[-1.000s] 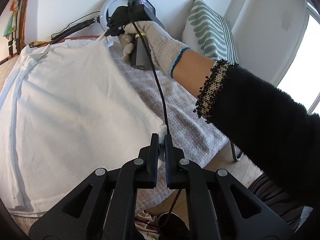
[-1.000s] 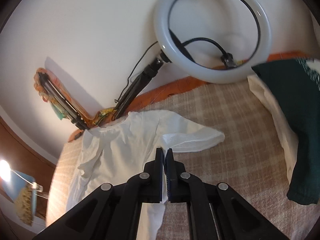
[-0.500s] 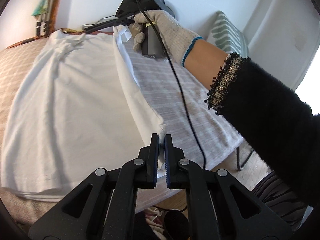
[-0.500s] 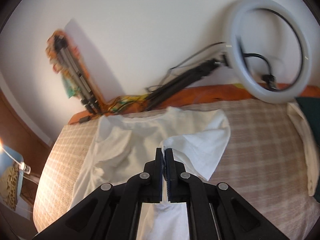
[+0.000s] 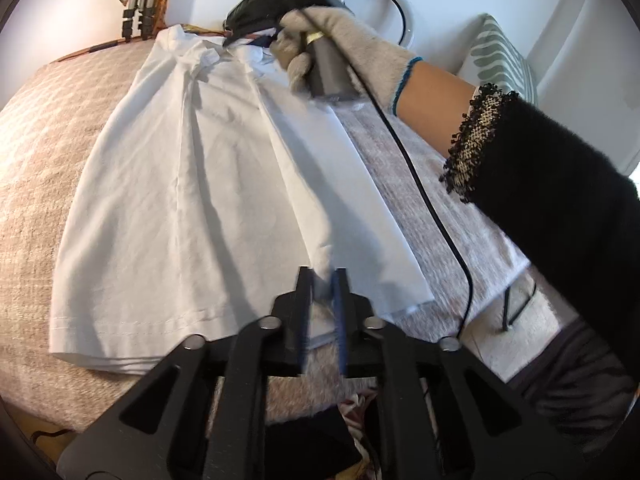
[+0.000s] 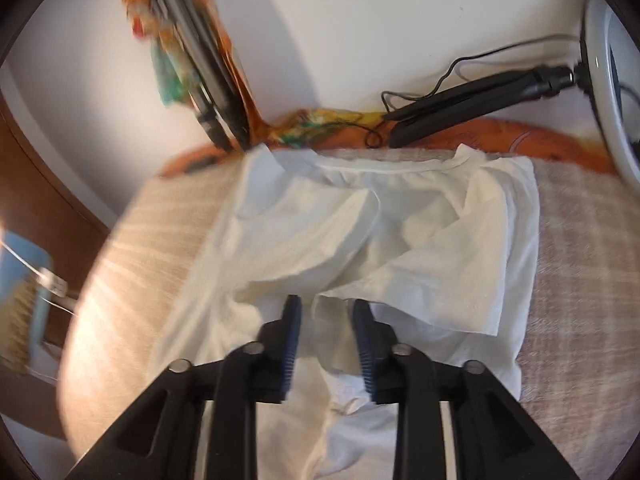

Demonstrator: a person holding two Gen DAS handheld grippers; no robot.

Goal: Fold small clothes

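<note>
White t-shirt lies flat on the bed, with one long side folded in over the body. I see it straight ahead of both sets of fingers. From my left wrist view, the folded edge runs from just ahead of the fingers up toward the collar. Its hem is just to the left of the fingers.

My left gripper has its fingers a little apart; they've just been opening. The folded corner of the shirt sits between and just ahead of them, and the pads aren't pressing on it.

My right gripper has fingers apart too, wider, also just opened. The folded-in sleeve lies just ahead and to the right of the fingers. Shirt fabric sits between them, loose.

The right hand, in a knit glove, shows in the left view holding its gripper over the collar end. A black sleeve and a black cable trail back from it.

A ring light and its folded stand are against the wall beyond the shirt. A striped cushion sits far right.
</note>
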